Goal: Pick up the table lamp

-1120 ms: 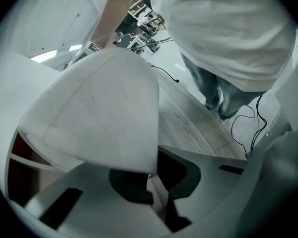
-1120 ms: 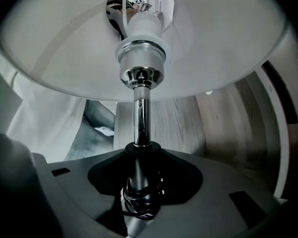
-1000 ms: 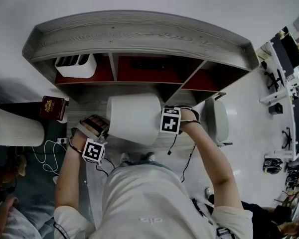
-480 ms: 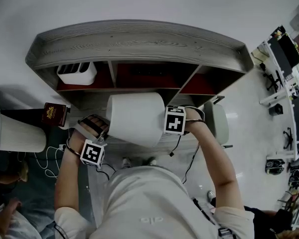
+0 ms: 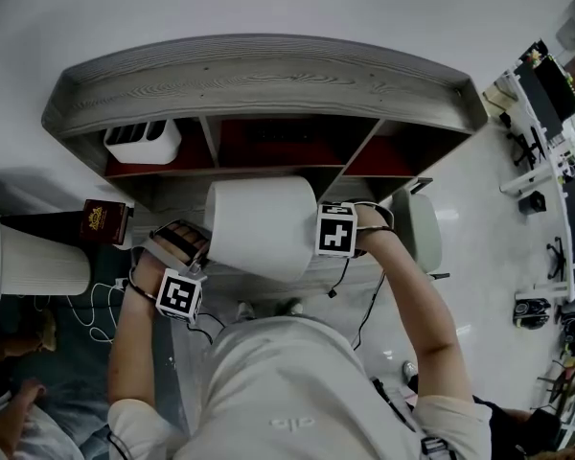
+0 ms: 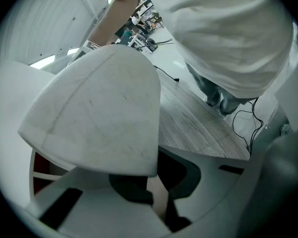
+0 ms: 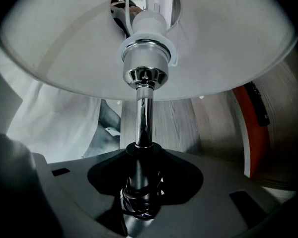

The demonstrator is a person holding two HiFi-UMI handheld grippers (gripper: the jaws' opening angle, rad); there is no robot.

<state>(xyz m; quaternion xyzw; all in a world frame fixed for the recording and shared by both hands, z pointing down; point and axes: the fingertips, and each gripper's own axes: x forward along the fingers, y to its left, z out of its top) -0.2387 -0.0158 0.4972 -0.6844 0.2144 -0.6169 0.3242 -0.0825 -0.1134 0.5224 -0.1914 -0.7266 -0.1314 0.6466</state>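
Observation:
The table lamp has a white shade [image 5: 259,228] and a chrome stem [image 7: 144,118]. It hangs in front of the shelf unit, held between my two grippers. My right gripper [image 5: 316,235] is at the shade's right side. In the right gripper view it [image 7: 139,202] is shut on the lower stem, where a black cord is wound, and looks up into the shade [image 7: 64,48]. My left gripper [image 5: 196,244] is at the shade's left edge. In the left gripper view it [image 6: 154,197] is shut at the rim of the shade [image 6: 99,113].
A curved grey wooden shelf unit [image 5: 268,75] with red-backed compartments stands behind, with a white box [image 5: 144,140] in its left bay. At the left are a second white lamp shade [image 5: 38,257], a dark red box [image 5: 103,220] and floor cables [image 5: 91,305]. A pale chair [image 5: 417,233] is at the right.
The lamp and both grippers have risen a little together. Both grips look the same as before.

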